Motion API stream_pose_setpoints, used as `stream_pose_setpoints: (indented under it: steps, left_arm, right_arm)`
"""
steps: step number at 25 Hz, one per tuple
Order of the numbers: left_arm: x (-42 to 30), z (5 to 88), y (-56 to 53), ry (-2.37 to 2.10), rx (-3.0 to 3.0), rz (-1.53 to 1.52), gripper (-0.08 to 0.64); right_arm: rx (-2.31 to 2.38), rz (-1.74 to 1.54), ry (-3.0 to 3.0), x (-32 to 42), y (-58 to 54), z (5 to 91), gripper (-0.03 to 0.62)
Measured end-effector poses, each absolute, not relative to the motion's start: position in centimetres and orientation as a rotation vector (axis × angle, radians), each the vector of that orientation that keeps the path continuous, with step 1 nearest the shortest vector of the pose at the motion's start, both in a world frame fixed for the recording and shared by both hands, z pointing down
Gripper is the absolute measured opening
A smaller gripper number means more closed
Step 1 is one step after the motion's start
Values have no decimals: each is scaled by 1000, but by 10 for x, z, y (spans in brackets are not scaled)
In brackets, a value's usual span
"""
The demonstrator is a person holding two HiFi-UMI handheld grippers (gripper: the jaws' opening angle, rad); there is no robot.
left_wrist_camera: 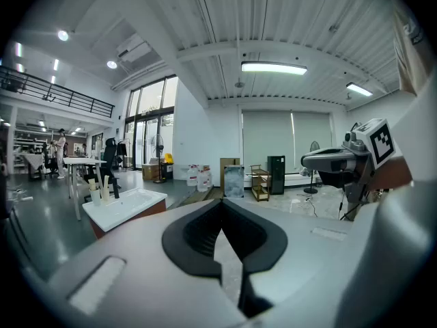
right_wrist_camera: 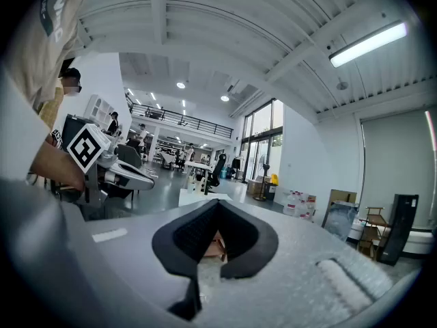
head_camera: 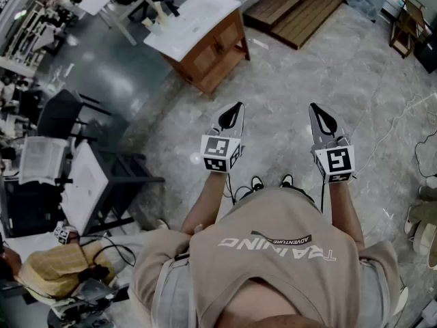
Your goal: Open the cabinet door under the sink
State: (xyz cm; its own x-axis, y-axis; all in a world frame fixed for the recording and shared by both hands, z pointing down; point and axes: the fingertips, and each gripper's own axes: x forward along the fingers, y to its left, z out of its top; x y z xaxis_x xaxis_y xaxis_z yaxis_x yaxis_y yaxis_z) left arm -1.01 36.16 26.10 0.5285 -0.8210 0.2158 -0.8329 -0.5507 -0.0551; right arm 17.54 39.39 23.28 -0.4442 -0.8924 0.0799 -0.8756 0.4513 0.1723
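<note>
Our left gripper (head_camera: 231,117) and right gripper (head_camera: 323,121) are both clenched on nothing, held about level and well apart from the sink cabinet (head_camera: 212,53) ahead. If we arrive with the jaws shut, we risk bumping the cabinet door (head_camera: 203,59) instead of catching its edge. 1 wooden pallet (head_camera: 297,5) lies beyond and 1 black chair (head_camera: 58,115) stands off left; neither blocks us.

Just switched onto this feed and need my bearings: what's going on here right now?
A person stands holding a gripper in each hand, both held out in front, side by side. The left gripper and the right gripper are both shut, with nothing between the jaws. The sink cabinet stands some way ahead and to the person's left, apart from both grippers. No door on it looks open, so the opening has not yet begun.
</note>
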Motion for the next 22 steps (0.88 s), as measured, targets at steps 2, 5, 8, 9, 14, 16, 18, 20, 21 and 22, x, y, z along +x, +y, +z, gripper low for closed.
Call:
stream_pose_setpoints:
  steps: [2, 5, 8, 9, 14, 16, 18, 20, 21, 22]
  left_arm:
    - [-5, 263, 363, -1455, 2693, 332, 17]
    - [4, 264, 362, -1455, 2690, 330, 18]
    - [11, 266, 360, -1465, 2678, 329, 18]
    - [14, 267, 359, -1469, 2671, 328, 18]
    - [30, 276, 355, -1479, 2637, 320, 17]
    - [38, 283, 354, -1483, 2622, 317, 17]
    - [46, 288, 353, -1496, 2610, 314, 17]
    - [54, 291, 351, -1511, 2598, 310, 17]
    - [57, 292, 349, -1515, 2593, 311, 17]
    - [60, 292, 349, -1516, 2590, 316, 18]
  right_arm:
    - [1547, -150, -2539, 180, 395, 234, 2]
    - [1551, -142, -2535, 189, 392, 235, 2]
    - [1565, -134, -2523, 202, 387, 236, 2]
    - [1562, -130, -2523, 206, 385, 237, 2]
    - [1487, -97, -2541, 219, 380, 251, 2]
    - [1441, -92, -2558, 223, 379, 259, 2]
    - [1396, -108, -2573, 226, 378, 266, 2]
    - [1361, -110, -2585, 231, 372, 273, 2]
    - [1349, -101, -2590, 232, 368, 275, 2]
    - [1341, -91, -2597, 234, 366, 277, 2]
